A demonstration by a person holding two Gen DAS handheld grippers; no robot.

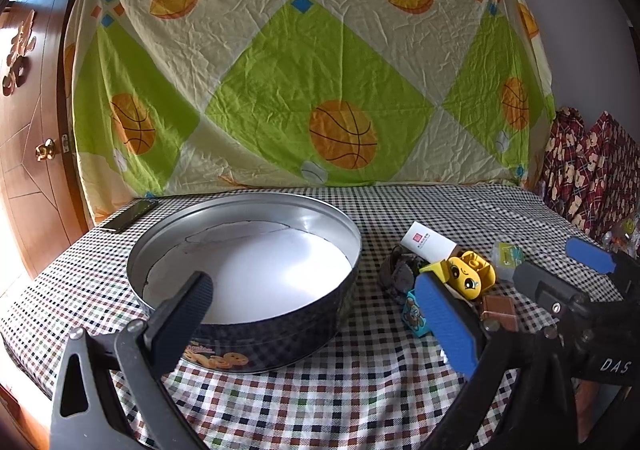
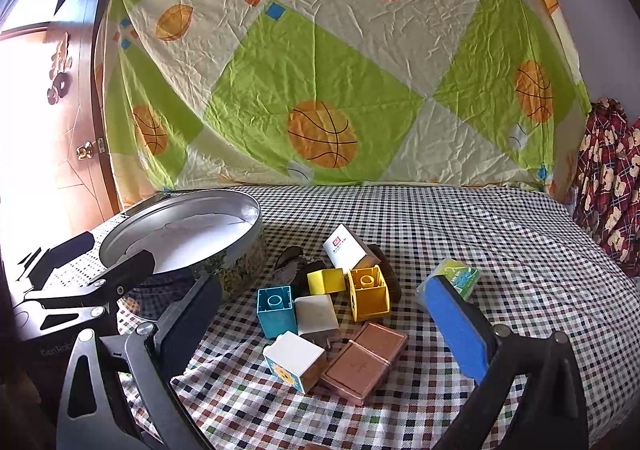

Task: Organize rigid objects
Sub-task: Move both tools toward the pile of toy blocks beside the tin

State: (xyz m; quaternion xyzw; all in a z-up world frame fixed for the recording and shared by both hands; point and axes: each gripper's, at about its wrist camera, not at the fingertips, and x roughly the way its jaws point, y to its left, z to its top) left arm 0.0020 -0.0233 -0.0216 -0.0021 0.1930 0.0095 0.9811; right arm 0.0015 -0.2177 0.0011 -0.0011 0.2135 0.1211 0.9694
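Nearest in the right wrist view, the right gripper [image 2: 332, 324] has its fingers spread wide apart and grips nothing. Between and just ahead of them lies the pile of small things on the checkered cloth [image 2: 500, 234]: a brown flat case [image 2: 364, 364] closest, a white block with a cartoon face [image 2: 295, 361] touching its left side, then a white charger plug [image 2: 317, 314], a blue block [image 2: 276, 308] and a yellow block [image 2: 370, 292]. A white card box [image 2: 347, 250] leans at the far side of the pile, and a green packet [image 2: 460, 276] sits just behind the right finger's blue pad. Bare cloth stretches right of the pile and beyond it to the back edge.

In the left wrist view, the left gripper [image 1: 320, 314] is also held wide apart and empty. The round tin [image 1: 248, 278] stands just ahead of its left finger, white-lined inside with nothing in it. The pile lies right of the tin, near but apart from it. A phone [image 1: 130, 214] rests at the cloth's far left edge. A patterned sheet [image 1: 304, 61] hangs behind the table.
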